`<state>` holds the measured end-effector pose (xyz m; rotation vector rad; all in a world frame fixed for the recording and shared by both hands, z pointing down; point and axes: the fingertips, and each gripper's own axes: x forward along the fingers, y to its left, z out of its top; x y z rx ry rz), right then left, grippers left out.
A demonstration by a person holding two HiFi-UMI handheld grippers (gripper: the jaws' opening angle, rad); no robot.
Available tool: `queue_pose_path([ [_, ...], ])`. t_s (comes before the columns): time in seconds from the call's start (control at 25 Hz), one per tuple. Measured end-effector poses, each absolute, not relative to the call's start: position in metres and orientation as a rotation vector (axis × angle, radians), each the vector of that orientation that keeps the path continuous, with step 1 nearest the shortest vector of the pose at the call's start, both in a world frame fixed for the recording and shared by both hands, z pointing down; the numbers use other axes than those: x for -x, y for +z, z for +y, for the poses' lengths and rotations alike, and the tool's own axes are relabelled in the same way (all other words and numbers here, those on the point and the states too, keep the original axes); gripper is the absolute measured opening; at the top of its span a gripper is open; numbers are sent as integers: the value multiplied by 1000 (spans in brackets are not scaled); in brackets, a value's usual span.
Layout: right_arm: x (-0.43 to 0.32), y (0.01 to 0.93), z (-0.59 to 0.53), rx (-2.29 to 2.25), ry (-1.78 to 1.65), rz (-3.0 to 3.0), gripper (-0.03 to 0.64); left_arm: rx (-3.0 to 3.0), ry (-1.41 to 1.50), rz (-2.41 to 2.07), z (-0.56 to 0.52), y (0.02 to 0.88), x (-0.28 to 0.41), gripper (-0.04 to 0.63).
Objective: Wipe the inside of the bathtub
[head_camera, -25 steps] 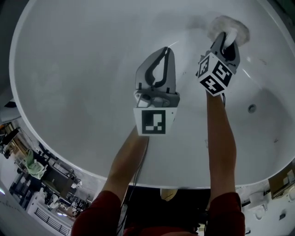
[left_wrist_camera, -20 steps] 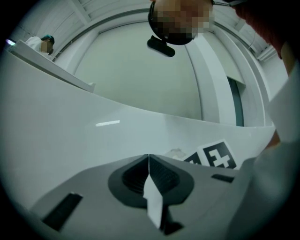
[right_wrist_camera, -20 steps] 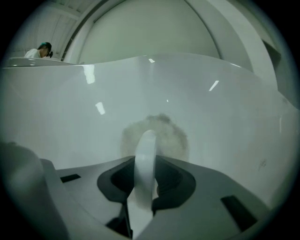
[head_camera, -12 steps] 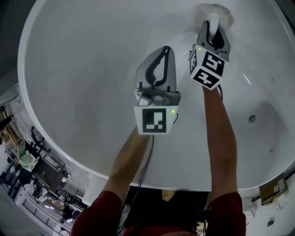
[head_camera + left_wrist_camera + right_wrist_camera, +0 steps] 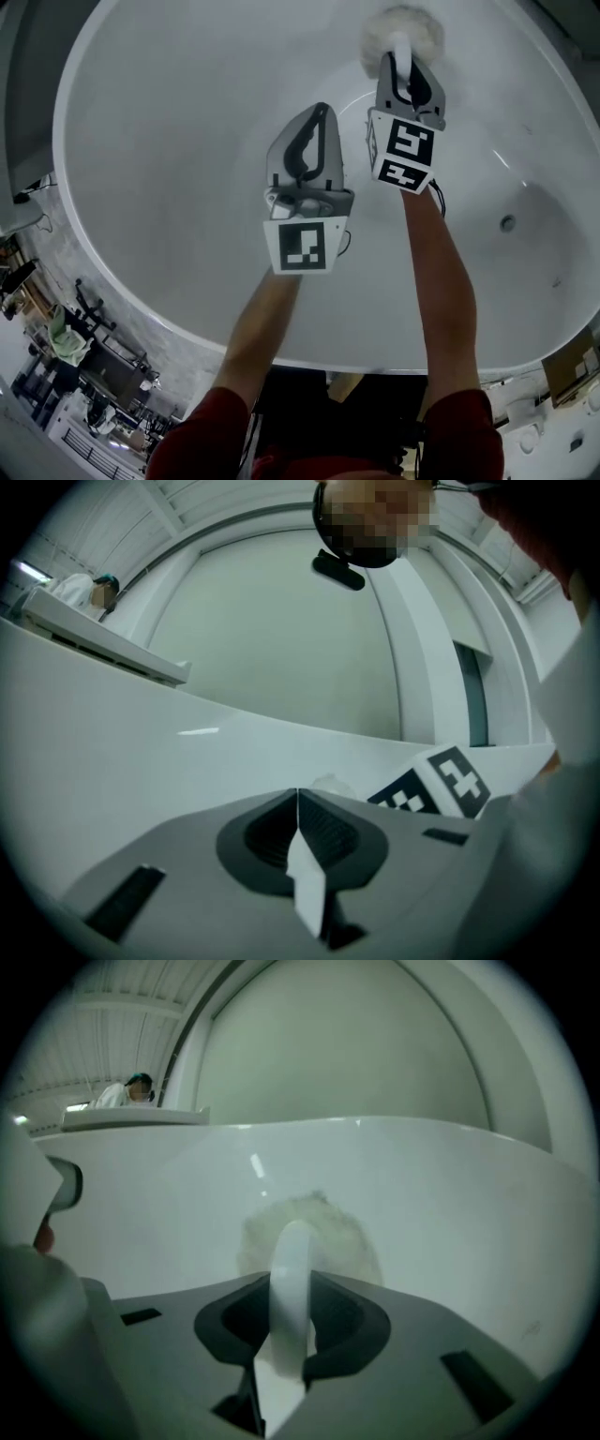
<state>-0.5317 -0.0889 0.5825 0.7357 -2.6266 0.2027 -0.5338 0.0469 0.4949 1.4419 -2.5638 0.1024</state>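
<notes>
The white bathtub [image 5: 141,169] fills the head view. A fluffy white scrubber pad [image 5: 401,31] on a white handle [image 5: 289,1288] presses against the tub's far inner wall [image 5: 412,1194]. My right gripper [image 5: 405,66] is shut on that handle, with the pad [image 5: 309,1237] just beyond its jaws. My left gripper [image 5: 314,127] hovers to the left of the right one, above the tub floor, shut with nothing between its jaws [image 5: 298,803].
A drain hole [image 5: 507,223] sits in the tub floor at the right. The tub rim [image 5: 84,253] curves along the lower left, with workshop clutter [image 5: 56,337] beyond it. A person [image 5: 127,1091] stands far off past the rim.
My right gripper has carried the scrubber pad leftward and farther up the tub's far wall. The left gripper has drifted slightly left and stays shut.
</notes>
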Motion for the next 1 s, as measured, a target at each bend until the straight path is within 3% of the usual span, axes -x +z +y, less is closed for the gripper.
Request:
queue_pose_path([
  [0.24, 417, 512, -119, -914, 275, -2682, 94, -1582, 113, -2533, -13, 453, 462, 15],
  [0.52, 227, 446, -178, -1157, 165, -2656, 94, -1811, 111, -2419, -103, 413, 320, 15],
  [1.0, -49, 436, -274, -1603, 296, -2422, 94, -2149, 75, -2154, -247, 387, 77, 15],
])
